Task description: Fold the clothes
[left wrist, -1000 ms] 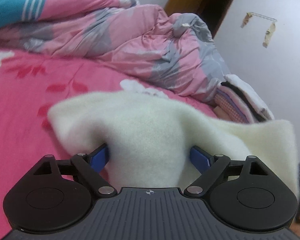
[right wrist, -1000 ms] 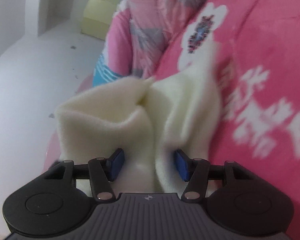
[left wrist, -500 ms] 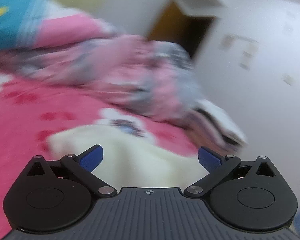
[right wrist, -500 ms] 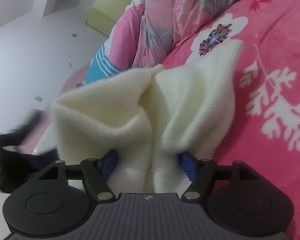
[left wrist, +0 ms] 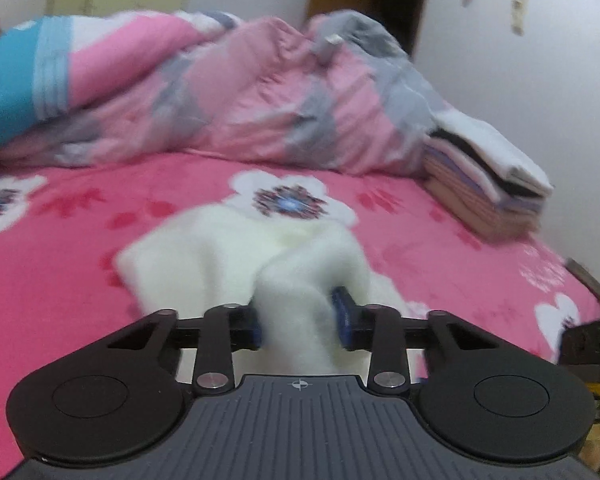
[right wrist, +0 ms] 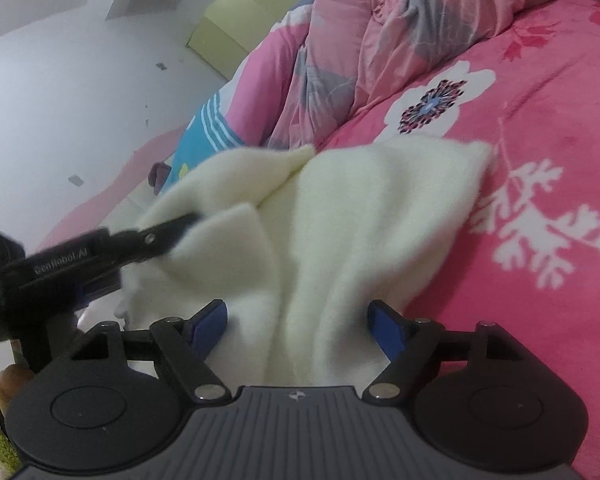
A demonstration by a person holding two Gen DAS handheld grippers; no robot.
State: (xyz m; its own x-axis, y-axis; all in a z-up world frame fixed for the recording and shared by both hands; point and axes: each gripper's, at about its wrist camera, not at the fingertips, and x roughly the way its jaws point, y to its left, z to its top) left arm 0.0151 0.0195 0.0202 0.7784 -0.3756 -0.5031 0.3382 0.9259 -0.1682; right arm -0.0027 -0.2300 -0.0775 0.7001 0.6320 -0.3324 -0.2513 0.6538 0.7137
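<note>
A cream, fuzzy fleece garment (left wrist: 236,256) lies rumpled on the pink flower-printed bed sheet (left wrist: 60,300), near the bed's front edge. The left gripper (left wrist: 298,320) has just been closing, and its blue pads pinch a raised fold. The right gripper (right wrist: 296,322) has just been opening; its fingers stand wide with fleece loose between them. A crumpled pink-and-grey quilt (left wrist: 260,92) lies behind, and a stack of folded clothes (left wrist: 488,184) sits by the far right edge.

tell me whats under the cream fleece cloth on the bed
The cream fleece cloth lies on the pink flowered bedsheet, partly overlapping a white flower print. Whatever else lies beneath is covered.
</note>
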